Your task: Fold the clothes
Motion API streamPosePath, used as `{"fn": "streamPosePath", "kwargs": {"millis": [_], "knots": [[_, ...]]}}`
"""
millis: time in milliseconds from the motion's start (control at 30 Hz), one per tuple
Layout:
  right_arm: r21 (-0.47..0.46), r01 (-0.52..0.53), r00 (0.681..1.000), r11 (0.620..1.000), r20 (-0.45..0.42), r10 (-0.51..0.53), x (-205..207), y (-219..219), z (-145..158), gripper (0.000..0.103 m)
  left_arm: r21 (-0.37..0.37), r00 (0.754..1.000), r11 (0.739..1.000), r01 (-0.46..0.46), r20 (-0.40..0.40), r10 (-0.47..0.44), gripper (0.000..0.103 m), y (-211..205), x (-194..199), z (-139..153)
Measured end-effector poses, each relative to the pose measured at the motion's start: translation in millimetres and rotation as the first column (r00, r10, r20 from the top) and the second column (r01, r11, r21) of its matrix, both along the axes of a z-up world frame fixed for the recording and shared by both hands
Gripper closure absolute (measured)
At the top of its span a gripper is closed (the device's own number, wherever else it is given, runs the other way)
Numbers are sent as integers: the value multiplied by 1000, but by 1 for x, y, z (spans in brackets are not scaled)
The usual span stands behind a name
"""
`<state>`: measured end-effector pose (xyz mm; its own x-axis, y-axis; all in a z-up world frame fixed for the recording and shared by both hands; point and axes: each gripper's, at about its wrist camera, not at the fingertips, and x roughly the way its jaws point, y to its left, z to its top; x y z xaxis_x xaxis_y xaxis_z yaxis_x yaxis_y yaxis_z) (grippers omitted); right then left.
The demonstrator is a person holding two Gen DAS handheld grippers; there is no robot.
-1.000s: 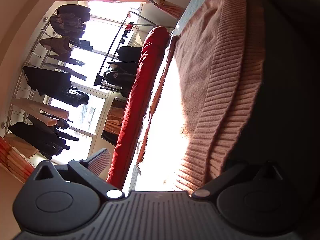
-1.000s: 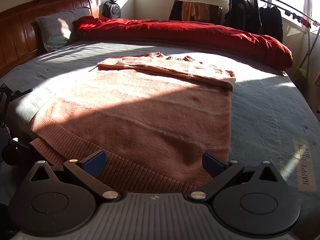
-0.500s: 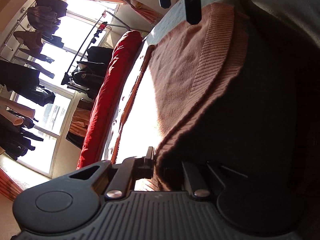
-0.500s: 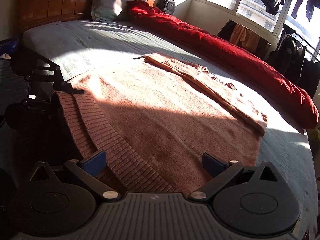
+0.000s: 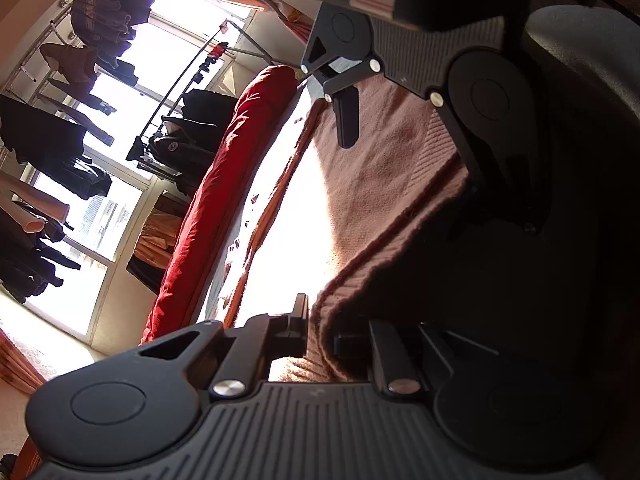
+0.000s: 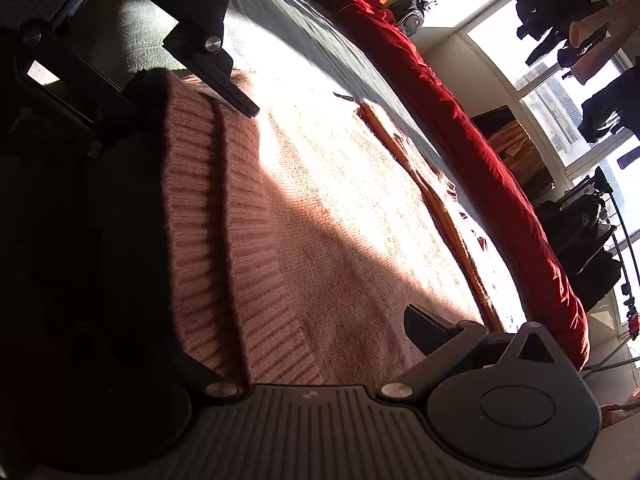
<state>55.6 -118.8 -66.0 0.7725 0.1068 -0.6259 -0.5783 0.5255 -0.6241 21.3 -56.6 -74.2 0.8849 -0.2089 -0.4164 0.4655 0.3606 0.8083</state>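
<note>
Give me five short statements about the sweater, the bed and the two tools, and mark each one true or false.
1. The left tool is shut on the ribbed hem of the pink sweater. True.
2. The right tool is clamped shut on the sweater. False: its jaws stand wide open at the hem.
3. A red duvet lies rolled along the far side of the bed. True.
4. The sweater hangs on the clothes rack. False: it lies spread on the bed.
5. Sunlight falls across part of the sweater. True.
</note>
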Motion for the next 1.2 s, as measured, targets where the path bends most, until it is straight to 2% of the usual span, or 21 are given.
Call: {"fn": "streamPosePath", "kwargs": {"millis": [167,233,267,300,367,467,567,667,800,900,1000,1100,1200], "knots": [[49,38,998,998,55,-41,-1,-16,19,0,58,999,998,14,38,-16,86,-7,-7,-16],[58,41,997,997,65,-45,-2,-18,23,0,68,998,998,17,57,-21,80,-15,-9,-20],[60,42,996,997,71,-46,-2,-17,24,0,65,998,998,19,66,-23,71,-18,-10,-22],[61,40,996,997,73,-44,-2,-17,24,0,61,997,998,20,75,-24,57,-22,-11,-23],[65,31,997,997,72,-36,-1,-15,25,0,67,995,998,14,101,-21,48,-29,-11,-28],[68,22,997,997,74,-27,-1,-15,26,0,91,993,995,-50,114,39,49,-34,-3,-34],[62,22,997,998,77,-27,-1,-18,26,0,63,989,990,-123,93,117,71,-26,6,-29],[54,48,998,997,41,-51,2,-29,19,0,38,984,986,-162,83,159,71,-15,7,-21],[-21,109,994,994,-7,-109,4,-49,-9,0,26,979,981,-193,68,190,71,-3,6,-14],[-56,163,986,985,-9,-164,3,-69,-23,0,28,979,980,-199,55,198,71,1,6,-14],[-24,204,979,979,30,-204,0,-88,-17,1,55,981,980,-193,47,190,71,-2,5,-18],[7,202,978,979,59,-202,-3,-97,-10,6,86,983,980,-179,44,176,69,-5,5,-24],[6,173,984,985,47,-173,-7,-96,-11,21,118,986,979,-167,46,162,69,-8,3,-29]]}}
